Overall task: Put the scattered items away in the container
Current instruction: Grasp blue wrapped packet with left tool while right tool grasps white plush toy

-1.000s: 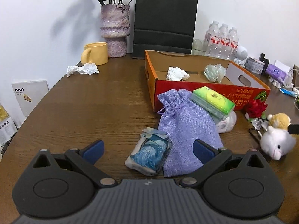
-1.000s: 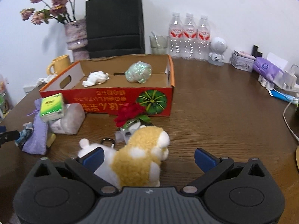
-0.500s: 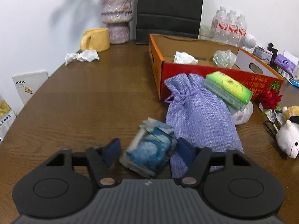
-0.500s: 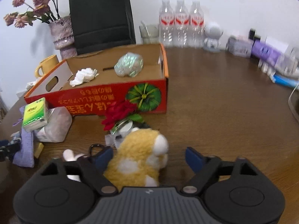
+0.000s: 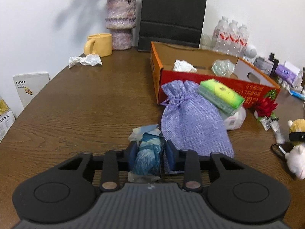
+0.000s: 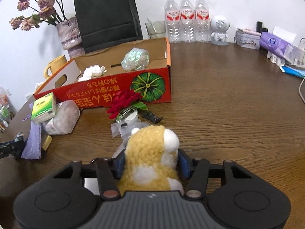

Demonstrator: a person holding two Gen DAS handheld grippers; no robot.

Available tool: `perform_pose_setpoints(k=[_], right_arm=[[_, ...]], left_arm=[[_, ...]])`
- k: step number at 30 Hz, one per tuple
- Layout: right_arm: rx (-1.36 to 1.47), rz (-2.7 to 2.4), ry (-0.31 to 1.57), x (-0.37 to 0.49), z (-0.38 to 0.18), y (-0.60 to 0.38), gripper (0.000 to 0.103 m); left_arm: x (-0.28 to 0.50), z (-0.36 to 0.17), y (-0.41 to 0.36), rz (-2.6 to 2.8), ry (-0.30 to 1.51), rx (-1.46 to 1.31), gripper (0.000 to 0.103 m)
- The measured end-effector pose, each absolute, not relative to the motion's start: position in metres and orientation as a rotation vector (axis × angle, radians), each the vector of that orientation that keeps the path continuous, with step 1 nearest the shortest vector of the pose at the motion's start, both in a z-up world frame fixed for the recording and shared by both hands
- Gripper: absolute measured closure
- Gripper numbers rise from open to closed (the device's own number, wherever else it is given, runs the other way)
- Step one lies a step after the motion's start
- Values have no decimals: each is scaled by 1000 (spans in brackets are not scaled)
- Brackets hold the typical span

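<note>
My left gripper (image 5: pixel 151 149) is closing, and its blue pads press both sides of a blue-patterned packet (image 5: pixel 147 157) lying on the brown table. A lilac drawstring pouch (image 5: pixel 190 126) and a green tissue pack (image 5: pixel 221 93) lie just beyond, against the red cardboard box (image 5: pixel 190 74). The box holds a crumpled white tissue (image 5: pixel 184 66) and a shiny wrapped bundle (image 5: pixel 223 67). My right gripper (image 6: pixel 150 162) is also closing, its pads against the flanks of a yellow plush toy (image 6: pixel 150 147). A red rose (image 6: pixel 124 103) lies between that toy and the box (image 6: pixel 95 93).
A white plush (image 5: pixel 297 162) sits at the right edge. A crumpled tissue (image 5: pixel 85 61), yellow mug (image 5: pixel 99 44), vase (image 5: pixel 120 21) and black bag (image 5: pixel 171 15) stand at the back. Water bottles (image 6: pixel 186 19), a white figurine (image 6: pixel 219 30) and a purple pack (image 6: pixel 274 42) line the far right.
Both pairs of jaws have come in from wide open. The left pads now squeeze the blue packet, and the right pads now meet the yellow plush toy.
</note>
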State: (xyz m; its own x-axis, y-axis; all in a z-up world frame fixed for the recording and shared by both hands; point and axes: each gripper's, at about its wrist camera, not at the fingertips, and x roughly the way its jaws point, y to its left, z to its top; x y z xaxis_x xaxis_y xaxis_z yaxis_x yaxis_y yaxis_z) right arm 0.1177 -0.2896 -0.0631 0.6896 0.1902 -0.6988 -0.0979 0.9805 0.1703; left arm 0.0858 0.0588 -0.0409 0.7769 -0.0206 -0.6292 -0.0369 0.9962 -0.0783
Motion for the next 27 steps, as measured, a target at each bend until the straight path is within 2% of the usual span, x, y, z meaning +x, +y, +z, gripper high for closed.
perform_pose_setpoints(k=[9,14,21,27], right_arm=[[186,171,685,110,-39,-305,54],[224,226,602,123,-11,-307,54],[224,272,427,178,43,-295,54],[202,237,497,266,30,-265,54]], left_arm=[[77,-14,60,-11,608,-119,76],[90,22,54,-55,512,-127,76],[158,69,31,-124,397,-151,75],[243,46,4,-121,498,-191,74]])
